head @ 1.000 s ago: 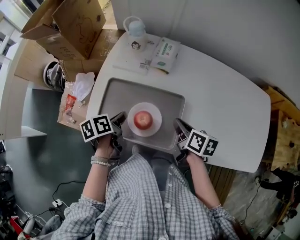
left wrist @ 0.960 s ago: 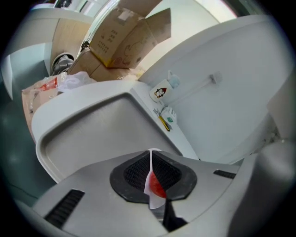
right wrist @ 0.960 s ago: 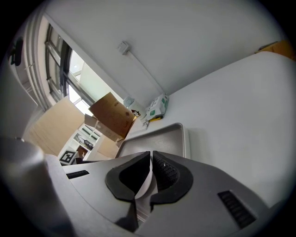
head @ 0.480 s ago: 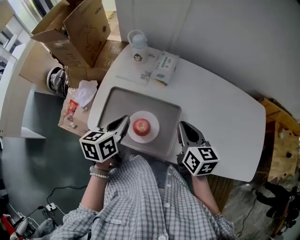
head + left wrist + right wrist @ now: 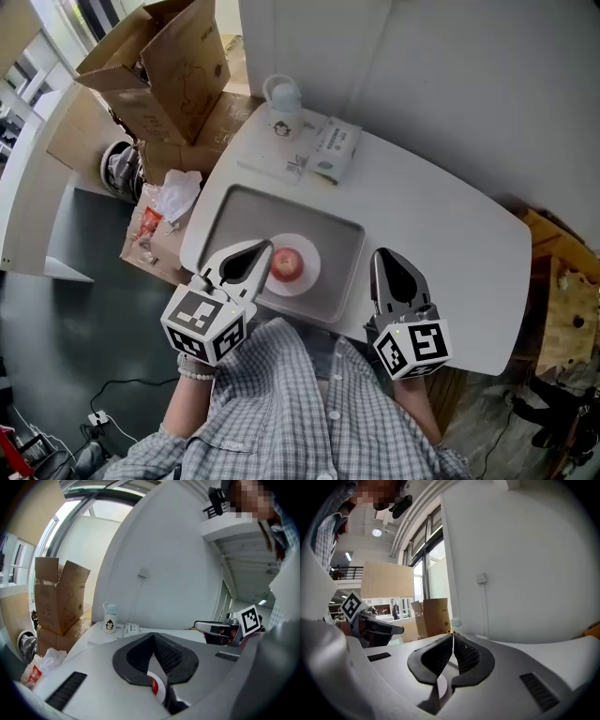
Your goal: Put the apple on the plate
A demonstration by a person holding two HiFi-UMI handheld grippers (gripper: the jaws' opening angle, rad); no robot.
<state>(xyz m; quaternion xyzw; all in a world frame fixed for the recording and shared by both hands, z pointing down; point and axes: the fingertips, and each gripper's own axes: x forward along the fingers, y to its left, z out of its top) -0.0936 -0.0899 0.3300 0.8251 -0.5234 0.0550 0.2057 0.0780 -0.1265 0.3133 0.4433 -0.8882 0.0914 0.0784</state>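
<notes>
Red against white, the apple (image 5: 287, 265) sits on the plate (image 5: 312, 274), near its middle, and the plate rests inside the grey tray (image 5: 239, 211) on the white surface (image 5: 450, 234). Nothing touches the fruit.

Over the last second both grippers have drawn up and back from the plate toward the person. A second ago they flanked it low at the tray's near edge; now their marker cubes loom larger and nearer the camera. The left gripper (image 5: 258, 253) hangs just to the plate's left with its tips over the rim, and the right gripper (image 5: 387, 261) stands well clear on the plate's right. The apple has kept its place on the plate throughout.

In the left gripper view the jaws meet at their tips (image 5: 153, 637) with nothing gripped; a sliver of the apple (image 5: 153, 686) and plate shows far below through the gap behind the tips. The right gripper view shows the same pinched-together, empty jaws (image 5: 453, 635).

Judging by this, the placing is done and the grippers are retiring; nothing more seems called for.
</notes>
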